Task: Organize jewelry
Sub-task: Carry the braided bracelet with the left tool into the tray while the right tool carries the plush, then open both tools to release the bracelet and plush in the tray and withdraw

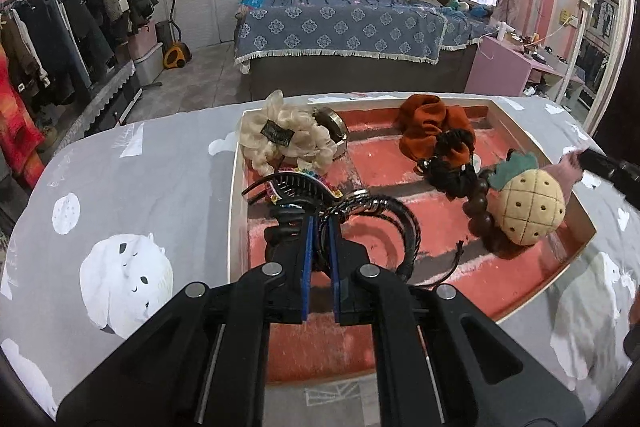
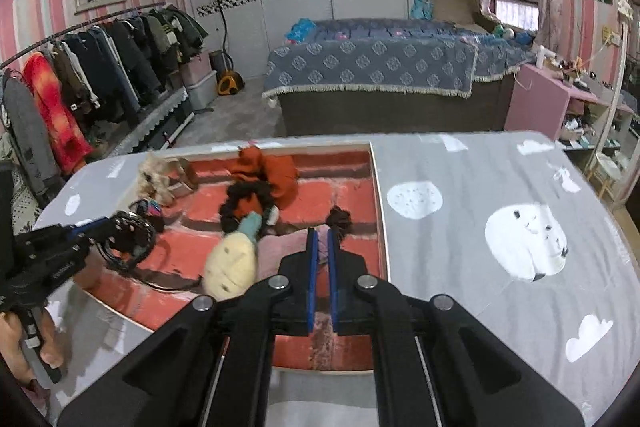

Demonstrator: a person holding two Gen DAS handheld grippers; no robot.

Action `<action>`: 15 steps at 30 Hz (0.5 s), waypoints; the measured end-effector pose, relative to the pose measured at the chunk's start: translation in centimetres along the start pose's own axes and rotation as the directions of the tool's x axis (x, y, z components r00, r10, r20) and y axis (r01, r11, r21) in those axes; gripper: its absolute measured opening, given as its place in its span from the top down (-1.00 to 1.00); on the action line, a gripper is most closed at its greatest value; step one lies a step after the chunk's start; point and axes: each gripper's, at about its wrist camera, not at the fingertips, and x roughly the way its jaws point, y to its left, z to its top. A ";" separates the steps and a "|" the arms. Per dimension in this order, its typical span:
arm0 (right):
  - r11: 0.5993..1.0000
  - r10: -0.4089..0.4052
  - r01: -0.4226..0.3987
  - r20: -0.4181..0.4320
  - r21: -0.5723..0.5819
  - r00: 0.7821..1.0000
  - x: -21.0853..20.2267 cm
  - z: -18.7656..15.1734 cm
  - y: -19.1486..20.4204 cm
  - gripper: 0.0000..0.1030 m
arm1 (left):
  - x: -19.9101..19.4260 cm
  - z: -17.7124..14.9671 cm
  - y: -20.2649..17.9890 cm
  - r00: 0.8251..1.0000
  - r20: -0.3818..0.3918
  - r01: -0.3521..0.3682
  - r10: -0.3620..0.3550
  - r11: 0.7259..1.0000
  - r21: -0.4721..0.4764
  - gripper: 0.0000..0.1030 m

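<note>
Low in the frame, the left gripper (image 1: 319, 227) is clenched on a braided black bracelet (image 1: 394, 223) over the tray (image 1: 236, 227). The right gripper (image 2: 322, 239) pinches the pink hair tie (image 2: 280, 247) beside the pineapple plush (image 2: 230, 263); the orange scrunchie (image 1: 434, 127) lies farther back.

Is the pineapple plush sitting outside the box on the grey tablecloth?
No, the pineapple plush lies inside the box, on its red brick-patterned floor beside the brown bead bracelet.
</note>
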 end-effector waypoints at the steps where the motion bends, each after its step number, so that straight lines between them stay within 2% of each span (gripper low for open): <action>1: 1.000 -0.004 0.004 -0.009 0.002 1.000 0.4 -0.2 0.0 0.90 | 0.0 0.1 -0.1 1.000 0.001 -0.003 0.003 1.000 0.001 0.88; 12: 0.999 -0.040 0.041 -0.116 0.000 0.992 3.8 -2.7 -0.5 0.89 | -0.2 -0.5 0.1 1.000 0.015 -0.004 0.004 1.000 -0.011 0.88; 15: 0.999 -0.034 0.034 -0.146 -0.003 0.989 4.4 -2.9 -0.5 0.83 | -0.3 -0.6 0.3 1.000 0.013 -0.004 0.004 1.000 -0.019 0.86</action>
